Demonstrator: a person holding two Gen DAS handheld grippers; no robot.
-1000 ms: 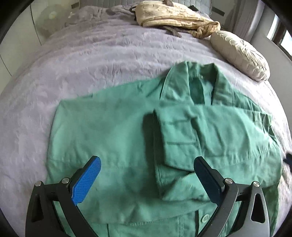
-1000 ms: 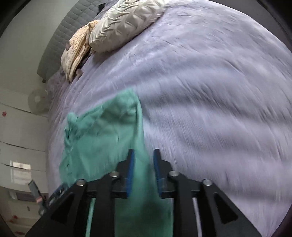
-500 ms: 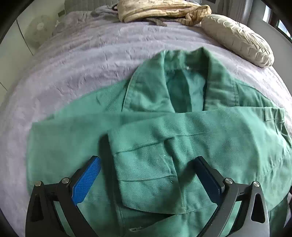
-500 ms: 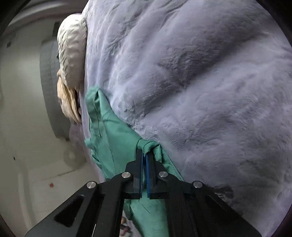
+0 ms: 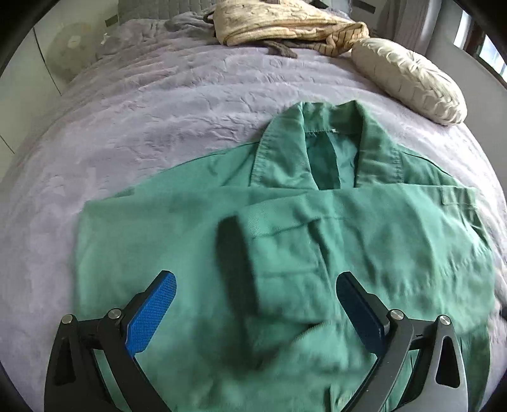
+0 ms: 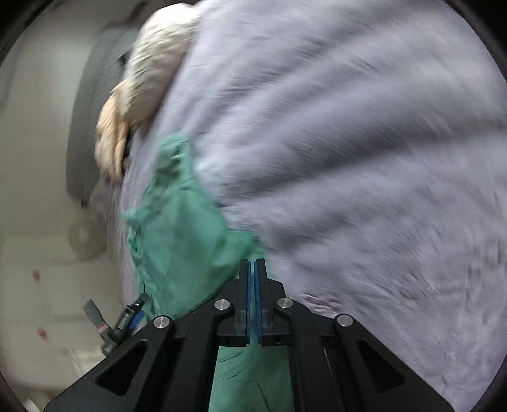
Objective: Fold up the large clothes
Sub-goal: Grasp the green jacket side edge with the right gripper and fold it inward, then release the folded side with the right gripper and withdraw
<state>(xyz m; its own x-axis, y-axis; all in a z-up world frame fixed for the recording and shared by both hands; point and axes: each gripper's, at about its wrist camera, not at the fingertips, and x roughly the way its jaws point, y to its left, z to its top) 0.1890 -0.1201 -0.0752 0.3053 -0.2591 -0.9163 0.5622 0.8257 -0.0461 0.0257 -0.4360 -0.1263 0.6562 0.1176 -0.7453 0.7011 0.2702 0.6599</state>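
A green cotton collared jacket point(image 5: 285, 241) lies flat, front side up, on a bed covered with a lilac plush blanket point(image 5: 152, 126). Its long axis runs from the collar, which points toward the head of the bed, down to the hem at the near edge of the left wrist view. One sleeve is folded across the chest of the jacket, its cuff ending near the jacket's middle. Beyond the collar sits a cream ruched round cushion point(image 5: 408, 79), and further past the collar a heap of beige and striped clothes point(image 5: 285, 22).

The left gripper point(image 5: 253, 304) hovers over the lower part of the jacket with its jaws spread wide, one blue pad to either side of the folded cuff, gripping nothing.

The right gripper point(image 6: 252, 272) has its jaws pressed together on green fabric at the jacket's point(image 6: 177, 241) edge; the cloth runs from the jaws away toward the cushion point(image 6: 155, 66). That view is motion-blurred, so the exact part of the jacket pinched cannot be told. The blanket point(image 6: 364, 164) fills the rest beside the jacket.
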